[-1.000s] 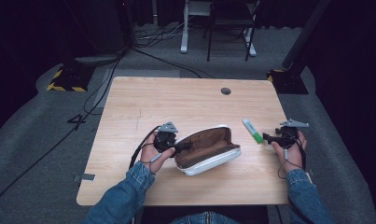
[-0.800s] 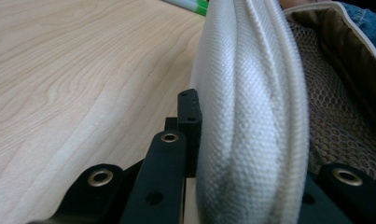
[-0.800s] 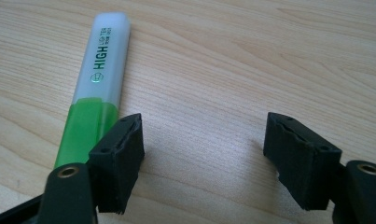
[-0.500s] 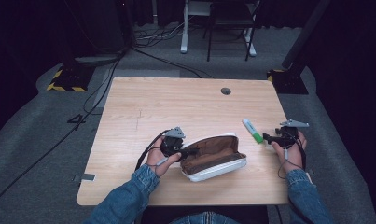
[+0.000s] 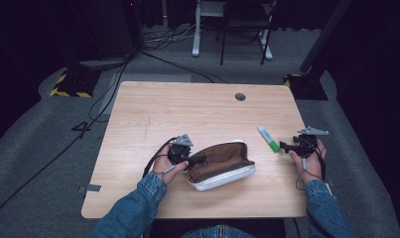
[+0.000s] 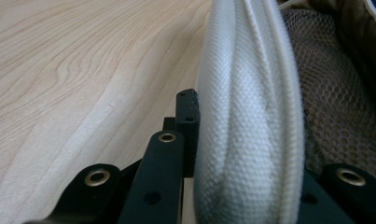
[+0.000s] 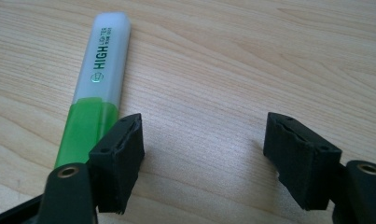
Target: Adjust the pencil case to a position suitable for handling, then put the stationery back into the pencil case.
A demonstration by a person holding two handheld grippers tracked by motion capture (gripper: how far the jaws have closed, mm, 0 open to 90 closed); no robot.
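Pouch [image 5: 221,165], brown inside with a white padded rim, lying unzipped in the lower middle of the high view on the wooden table [image 5: 187,114]. Left gripper [image 5: 193,161] clenched on the pouch's left end; in the left gripper view, white woven rim [image 6: 246,116] pinched between the black jaws, mesh lining [image 6: 335,107] at right. Green highlighter [image 5: 268,138] flat on the table, right of centre, apart from the pouch. Right gripper [image 5: 283,147] released, jaws spread wide over bare wood, just beside the highlighter's green end [image 7: 85,130] at lower left of the right gripper view.
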